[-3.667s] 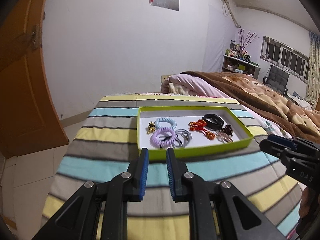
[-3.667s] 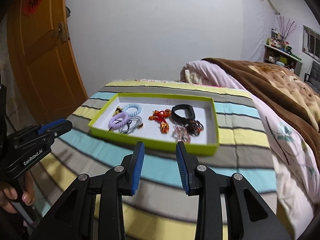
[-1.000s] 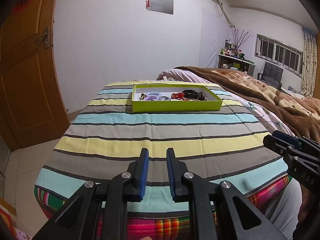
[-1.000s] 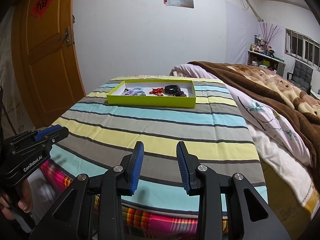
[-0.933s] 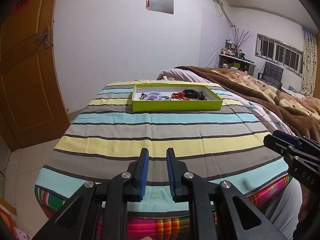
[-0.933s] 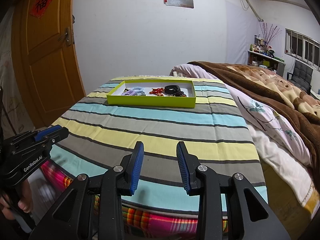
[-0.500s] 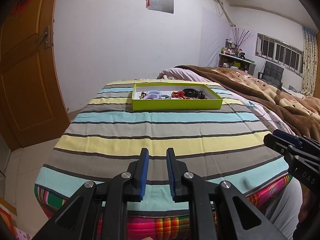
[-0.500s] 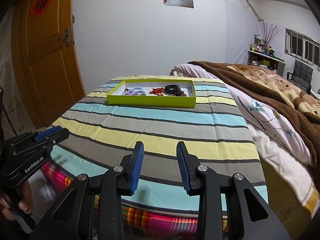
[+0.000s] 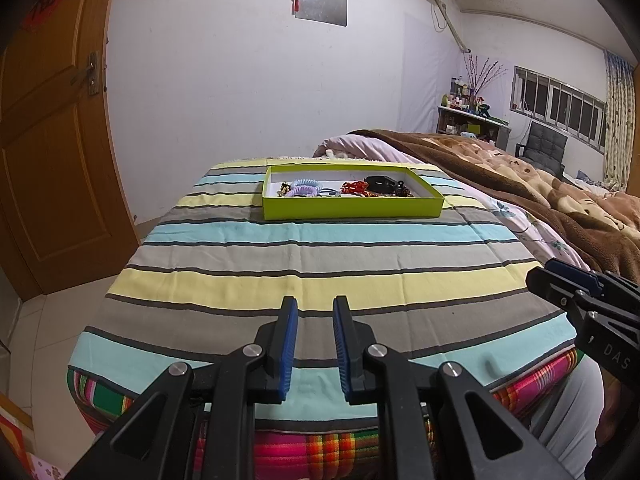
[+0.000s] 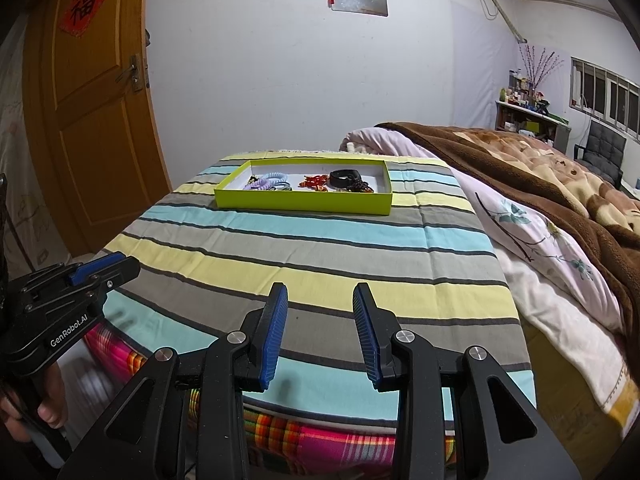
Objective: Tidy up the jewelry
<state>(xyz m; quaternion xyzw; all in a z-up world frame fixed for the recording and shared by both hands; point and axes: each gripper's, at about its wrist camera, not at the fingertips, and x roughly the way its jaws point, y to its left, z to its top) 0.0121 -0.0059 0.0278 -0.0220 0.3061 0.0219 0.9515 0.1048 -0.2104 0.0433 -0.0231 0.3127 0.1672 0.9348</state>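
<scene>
A lime-green tray (image 9: pixel 352 207) (image 10: pixel 304 201) sits at the far end of a striped table. Inside it lie a lilac coil hair tie (image 9: pixel 303 190) (image 10: pixel 257 184), a light blue one (image 9: pixel 306 181) (image 10: pixel 277 176), a red knotted ornament (image 9: pixel 354 188) (image 10: pixel 314 182) and a black band (image 9: pixel 380 181) (image 10: pixel 342 177). My left gripper (image 9: pixel 314 312) hovers over the table's near edge, open by a narrow gap, with nothing between its blue pads. My right gripper (image 10: pixel 320 300) stands open wider beside it, also empty. Both are far from the tray.
The striped cloth (image 9: pixel 320 252) covers the table, with a plaid layer showing below the near edge. A bed with a brown blanket (image 10: pixel 540 168) runs along the right. A wooden door (image 10: pixel 92 120) stands at the left. A hand (image 10: pixel 48 412) grips the left tool's handle.
Several seconds ago both grippers were close over the tray; they have since pulled back to the table's near edge. Over the last second nothing has moved.
</scene>
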